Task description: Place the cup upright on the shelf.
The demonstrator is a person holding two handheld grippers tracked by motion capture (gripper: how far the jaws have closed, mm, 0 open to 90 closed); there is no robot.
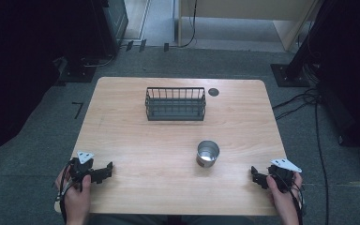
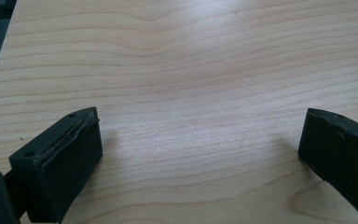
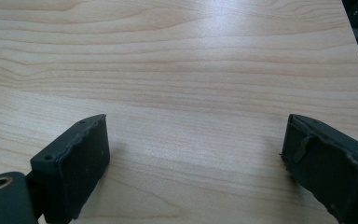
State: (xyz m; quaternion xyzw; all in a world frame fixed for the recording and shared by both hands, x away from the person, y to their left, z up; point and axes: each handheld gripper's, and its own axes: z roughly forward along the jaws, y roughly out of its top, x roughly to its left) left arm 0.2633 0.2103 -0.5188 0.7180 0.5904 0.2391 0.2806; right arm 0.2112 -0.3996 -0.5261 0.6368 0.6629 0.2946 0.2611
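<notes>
A shiny metal cup (image 1: 207, 153) stands upright on the wooden table (image 1: 136, 136), right of centre and near the front. A dark wire basket (image 1: 175, 103) sits toward the back middle. My left gripper (image 1: 107, 171) rests at the front left, held in a hand, its jaws wide apart with bare wood between them (image 2: 200, 135). My right gripper (image 1: 256, 176) rests at the front right edge, also open over bare wood (image 3: 196, 140), a short way right of the cup.
A small dark round hole (image 1: 213, 92) marks the tabletop right of the basket. Grey carpet surrounds the table, with cables (image 1: 304, 101) and a black stand base (image 1: 288, 75) on the floor at the right.
</notes>
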